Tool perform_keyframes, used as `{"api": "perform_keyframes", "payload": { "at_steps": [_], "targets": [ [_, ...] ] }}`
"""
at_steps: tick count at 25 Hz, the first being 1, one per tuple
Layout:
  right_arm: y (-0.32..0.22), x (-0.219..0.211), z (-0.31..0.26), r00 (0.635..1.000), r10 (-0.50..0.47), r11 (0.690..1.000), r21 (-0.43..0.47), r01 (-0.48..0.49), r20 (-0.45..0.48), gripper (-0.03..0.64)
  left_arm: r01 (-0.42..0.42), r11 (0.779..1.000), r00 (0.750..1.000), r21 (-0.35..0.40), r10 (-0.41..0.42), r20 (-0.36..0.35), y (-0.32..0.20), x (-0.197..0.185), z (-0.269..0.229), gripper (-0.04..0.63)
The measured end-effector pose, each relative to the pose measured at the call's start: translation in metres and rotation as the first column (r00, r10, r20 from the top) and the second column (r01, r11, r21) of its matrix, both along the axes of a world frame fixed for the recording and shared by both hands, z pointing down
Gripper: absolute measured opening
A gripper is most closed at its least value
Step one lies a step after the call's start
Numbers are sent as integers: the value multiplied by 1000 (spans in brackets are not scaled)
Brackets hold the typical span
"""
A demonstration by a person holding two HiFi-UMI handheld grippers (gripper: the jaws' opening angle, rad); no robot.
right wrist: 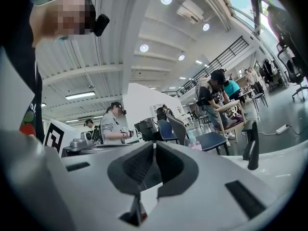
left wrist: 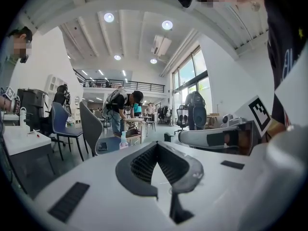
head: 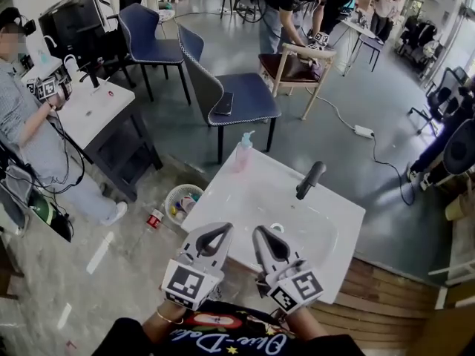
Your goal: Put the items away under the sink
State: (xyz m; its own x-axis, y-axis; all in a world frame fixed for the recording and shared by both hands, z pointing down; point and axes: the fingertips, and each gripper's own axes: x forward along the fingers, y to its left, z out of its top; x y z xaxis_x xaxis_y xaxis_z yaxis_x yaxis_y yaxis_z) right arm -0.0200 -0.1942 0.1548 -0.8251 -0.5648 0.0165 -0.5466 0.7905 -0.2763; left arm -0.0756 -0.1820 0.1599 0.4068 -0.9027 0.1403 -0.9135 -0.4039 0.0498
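Holding left gripper (head: 220, 232) and right gripper (head: 263, 236) pressed together on nothing, side by side over the sink's (head: 223, 195) near edge, facing the upright bottle (head: 243, 153) standing at its far left corner, nearer the left gripper.

In the lower middle, the white plastic left gripper (head: 223, 230) and white plastic right gripper (head: 261, 233) have dark grey jaws and black-and-white square markers (head: 185, 282). The white square sink (head: 230, 199) carries a black tube-shaped faucet (head: 310, 179) and a pale pink bottle (head: 243, 154).
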Motion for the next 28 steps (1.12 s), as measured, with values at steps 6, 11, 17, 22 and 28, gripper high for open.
{"api": "perform_keyframes", "payload": {
  "at_steps": [6,11,17,22,28],
  "targets": [
    [-18,-20,0,1000,-7,1000,13,7,-20,9,-7,1000,1000,2,7,-7,-20,-16,0,6],
    [-32,-32,0,999,8,1000,9,-8,-33,31,-18,1000,1000,1,18,-19,-33,-29,-2,6],
    [-48,-46,5,998,33,999,5,-33,-51,58,-35,999,999,3,35,-22,-50,-44,1,6],
    [-65,-54,9,995,67,998,10,-67,-73,64,-48,999,999,-15,48,-24,-63,-54,6,6],
    [-89,-62,17,989,107,994,-12,-109,-102,77,-82,997,996,-14,82,-29,-81,-66,7,6]
  ]
}}
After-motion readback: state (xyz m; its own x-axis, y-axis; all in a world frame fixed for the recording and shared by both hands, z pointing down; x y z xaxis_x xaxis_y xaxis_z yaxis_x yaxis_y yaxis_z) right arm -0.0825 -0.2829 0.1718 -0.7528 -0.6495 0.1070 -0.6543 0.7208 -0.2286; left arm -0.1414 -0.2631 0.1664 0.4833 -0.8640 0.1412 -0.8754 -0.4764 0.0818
